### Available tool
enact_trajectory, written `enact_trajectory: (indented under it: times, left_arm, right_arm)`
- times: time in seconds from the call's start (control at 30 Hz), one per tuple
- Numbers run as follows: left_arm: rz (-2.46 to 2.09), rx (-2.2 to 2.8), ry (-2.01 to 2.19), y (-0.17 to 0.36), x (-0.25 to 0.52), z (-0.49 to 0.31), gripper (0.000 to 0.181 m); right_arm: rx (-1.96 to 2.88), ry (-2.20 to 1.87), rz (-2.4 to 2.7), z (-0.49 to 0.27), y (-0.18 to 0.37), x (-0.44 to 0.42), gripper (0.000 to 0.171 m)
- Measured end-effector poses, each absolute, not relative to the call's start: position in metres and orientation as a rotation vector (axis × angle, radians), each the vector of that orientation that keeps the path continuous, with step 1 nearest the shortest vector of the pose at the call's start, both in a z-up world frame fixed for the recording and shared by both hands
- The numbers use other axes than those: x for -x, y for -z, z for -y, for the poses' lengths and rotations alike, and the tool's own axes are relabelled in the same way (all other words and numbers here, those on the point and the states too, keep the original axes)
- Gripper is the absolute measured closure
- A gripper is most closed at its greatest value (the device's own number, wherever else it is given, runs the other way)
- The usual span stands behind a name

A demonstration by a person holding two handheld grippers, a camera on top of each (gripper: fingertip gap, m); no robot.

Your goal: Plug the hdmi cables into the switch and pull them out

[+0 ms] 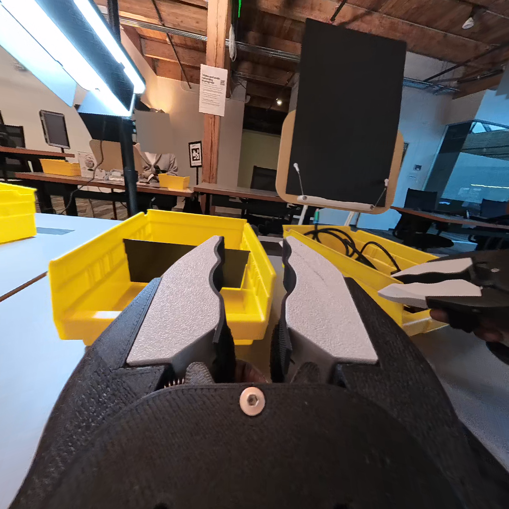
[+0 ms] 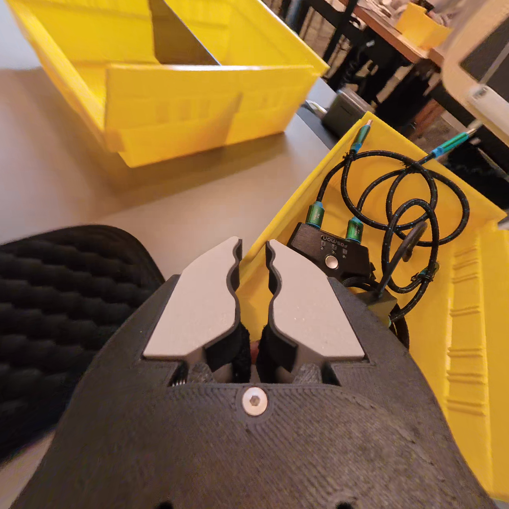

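A black HDMI switch [image 2: 333,253] lies in the right yellow bin [image 2: 468,316]. Two green plugs [image 2: 314,212] sit in its ports. Their black braided cables [image 2: 413,192] coil in the bin, and two free green plugs [image 2: 363,135] stick out over its far rim. My right gripper [image 2: 253,245] is just left of the switch, over the bin's near wall, with its jaws a little apart and empty. It also shows in the left wrist view [image 1: 385,283]. My left gripper [image 1: 253,248] is open and empty, held above the table in front of both bins.
A second yellow bin [image 1: 91,275] with a black divider [image 1: 154,259] stands to the left of the cable bin [image 1: 366,275]. More yellow bins [image 1: 16,212] sit at far left. A black board on a stand [image 1: 347,110] rises behind. A black ribbed object [image 2: 55,289] lies left of my right gripper. My right fingertips sit around 20 cm from my left ones.
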State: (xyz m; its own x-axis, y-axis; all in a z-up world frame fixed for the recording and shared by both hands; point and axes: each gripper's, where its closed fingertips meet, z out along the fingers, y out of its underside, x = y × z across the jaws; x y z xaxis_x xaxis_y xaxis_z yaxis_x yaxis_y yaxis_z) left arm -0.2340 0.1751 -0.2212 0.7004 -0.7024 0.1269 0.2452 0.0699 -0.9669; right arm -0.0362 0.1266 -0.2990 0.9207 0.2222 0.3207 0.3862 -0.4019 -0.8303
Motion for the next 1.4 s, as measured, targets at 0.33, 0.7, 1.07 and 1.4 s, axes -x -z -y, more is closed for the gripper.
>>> enact_trajectory:
  times: [0.33, 0.7, 1.07, 1.4]
  left_arm:
    - [-0.385, 1.393, 0.519, 0.234, 0.29, -0.216, 0.137]
    - [-0.542, 1.731, 0.244, 0.294, 0.325, -0.335, 0.174]
    - [-0.37, 1.679, 0.29, 0.291, 0.373, -0.211, 0.172]
    - [-0.43, 1.741, 0.216, 0.3, 0.376, -0.203, 0.175]
  right_arm:
    - [1.626, -0.136, 0.492, -0.143, 0.253, 0.128, 0.142]
    - [1.646, -0.337, 0.539, -0.122, 0.27, 0.194, 0.118]
    - [1.698, -0.265, 0.479, -0.134, 0.279, 0.187, 0.116]
    - [1.805, -0.101, 0.641, -0.134, 0.299, 0.204, 0.148]
